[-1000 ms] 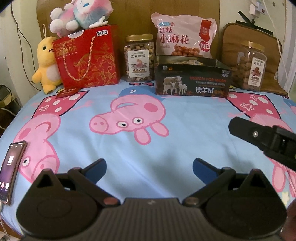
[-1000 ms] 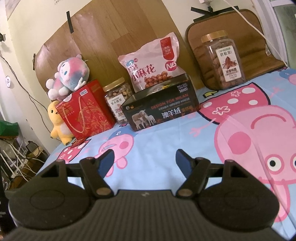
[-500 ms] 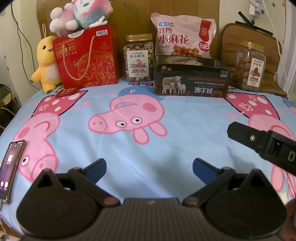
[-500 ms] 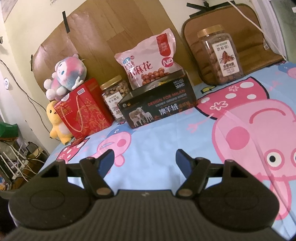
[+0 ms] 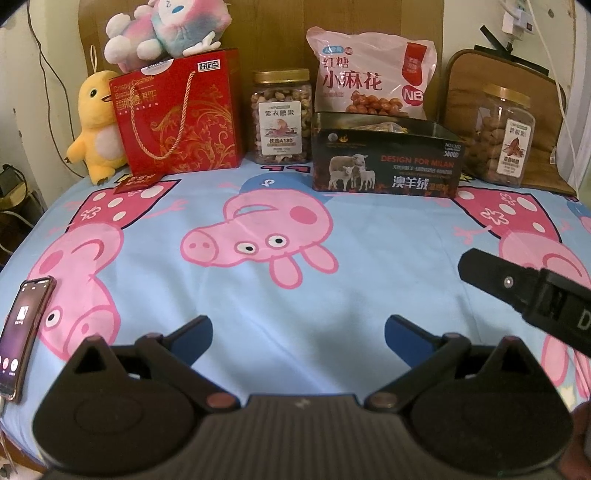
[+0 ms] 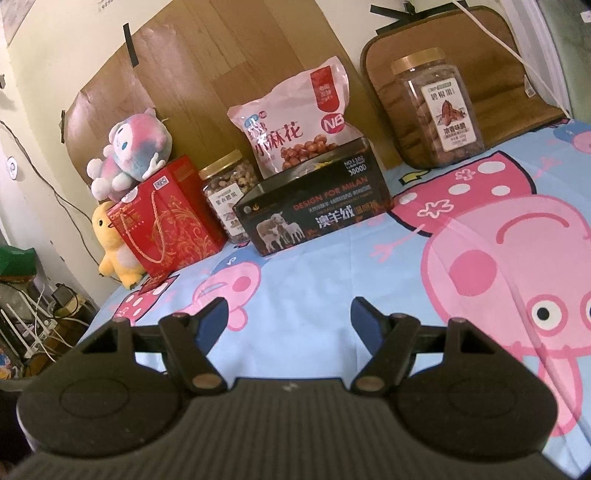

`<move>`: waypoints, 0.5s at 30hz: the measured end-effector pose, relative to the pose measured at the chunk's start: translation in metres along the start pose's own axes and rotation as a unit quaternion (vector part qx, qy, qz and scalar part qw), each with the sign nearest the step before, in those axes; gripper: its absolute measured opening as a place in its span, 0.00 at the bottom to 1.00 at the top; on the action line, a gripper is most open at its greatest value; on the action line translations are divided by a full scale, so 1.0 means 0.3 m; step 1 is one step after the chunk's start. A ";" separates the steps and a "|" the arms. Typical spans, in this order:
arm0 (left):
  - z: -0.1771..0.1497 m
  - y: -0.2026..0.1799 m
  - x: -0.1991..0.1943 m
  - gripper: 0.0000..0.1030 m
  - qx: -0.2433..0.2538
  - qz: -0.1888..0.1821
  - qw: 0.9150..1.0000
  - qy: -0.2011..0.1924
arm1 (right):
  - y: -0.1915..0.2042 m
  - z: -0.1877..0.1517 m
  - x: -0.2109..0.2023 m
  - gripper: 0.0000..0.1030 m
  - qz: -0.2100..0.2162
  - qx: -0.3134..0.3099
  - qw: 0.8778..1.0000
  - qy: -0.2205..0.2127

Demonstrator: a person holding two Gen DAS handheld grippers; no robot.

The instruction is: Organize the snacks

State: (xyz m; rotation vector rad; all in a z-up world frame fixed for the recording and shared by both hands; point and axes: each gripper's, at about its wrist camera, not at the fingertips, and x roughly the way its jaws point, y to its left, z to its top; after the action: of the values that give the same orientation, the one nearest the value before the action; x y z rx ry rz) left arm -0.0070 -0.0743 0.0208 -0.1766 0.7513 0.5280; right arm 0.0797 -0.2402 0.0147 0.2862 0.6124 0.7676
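Hovering with jaws spread, both grippers (image 5: 298,334) (image 6: 290,317) face bare sheet (image 5: 332,295) before the snack row (image 5: 384,158).

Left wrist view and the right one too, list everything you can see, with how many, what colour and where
Bedsheet: one, light blue with pink pigs, under everything.
Gift bag: one, red and gold, back left.
Plush toy: one, pink and blue, on the gift bag.
Duck toy: one, yellow, left of the gift bag.
Nut jars: two, clear with gold lids, one right of the gift bag, one far right.
Snack bag: one, pink, behind the box.
Box: one, black, open top, back centre.
Cushion: one, brown, behind the far-right jar.
Phone: one, screen lit, left edge.
Left gripper: open, empty.
Right gripper: open, empty.
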 end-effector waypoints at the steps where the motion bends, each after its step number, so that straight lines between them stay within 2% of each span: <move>1: -0.001 0.000 0.001 1.00 0.000 0.000 1.000 0.001 | -0.001 0.000 0.001 0.73 0.000 0.001 1.000 0.001; 15: -0.007 0.005 0.018 1.00 -0.001 -0.002 1.000 0.015 | -0.006 0.003 -0.005 0.73 0.002 0.002 1.000 -0.003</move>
State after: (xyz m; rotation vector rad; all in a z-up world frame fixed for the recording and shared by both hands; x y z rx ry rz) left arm -0.0056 -0.0715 0.0156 -0.1887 0.7787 0.5240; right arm 0.0803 -0.2425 0.0153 0.2936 0.6075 0.7698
